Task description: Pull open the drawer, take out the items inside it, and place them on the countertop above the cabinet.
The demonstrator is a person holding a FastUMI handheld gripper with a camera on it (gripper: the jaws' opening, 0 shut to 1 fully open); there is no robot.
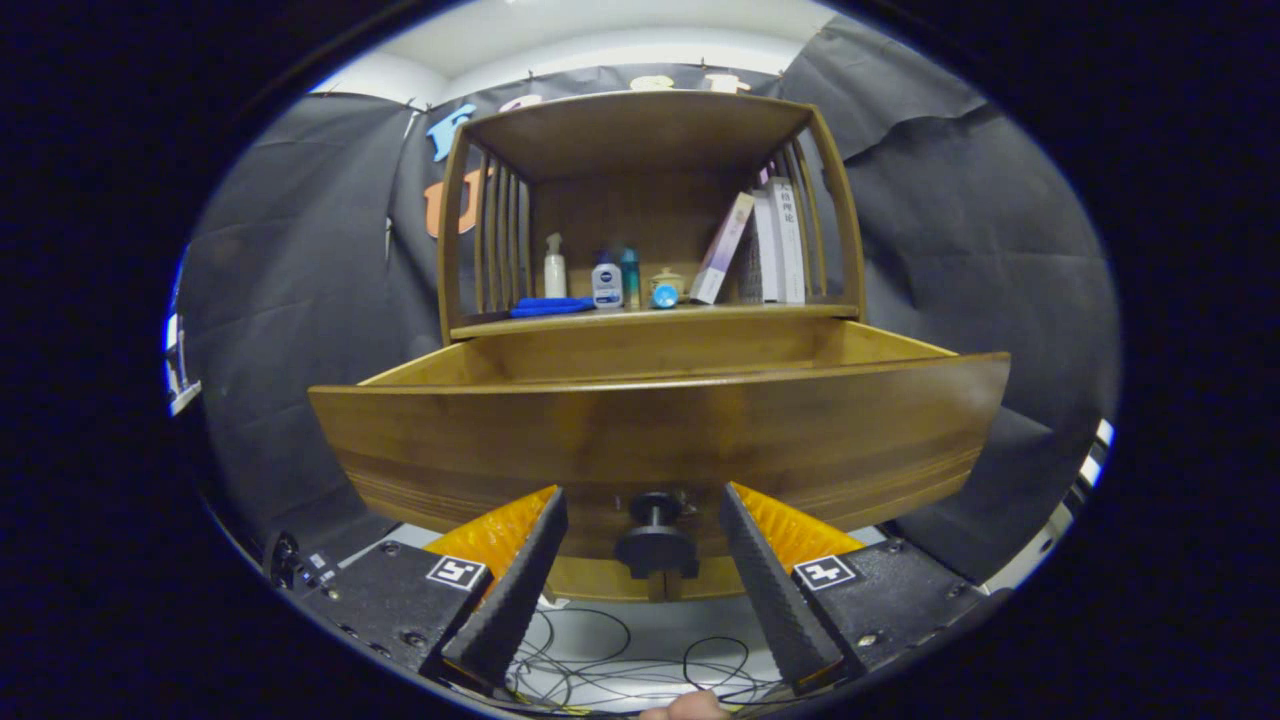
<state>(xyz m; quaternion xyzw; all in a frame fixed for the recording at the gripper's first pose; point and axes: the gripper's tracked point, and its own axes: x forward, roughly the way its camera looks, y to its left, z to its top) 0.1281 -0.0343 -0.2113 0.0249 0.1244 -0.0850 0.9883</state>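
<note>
Drawer (660,440) is pulled well out, mid-frame, its knob (656,540) sitting low centre between the claw (645,530) fingers w/o either touching it; claw wide open, holding nothing. Pull step looks done. Next: lift up and over the front panel to reach inside, contents hidden from here. Table (655,318) above already carries bottles, a blue cloth (550,306), books (765,245); spine and label text too small to read.

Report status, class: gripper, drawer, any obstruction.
Gripper open, fingers flanking the dark round drawer knob, not touching. Wooden cabinet drawer pulled out; contents hidden behind its front. Nothing between fingers and knob.
</note>
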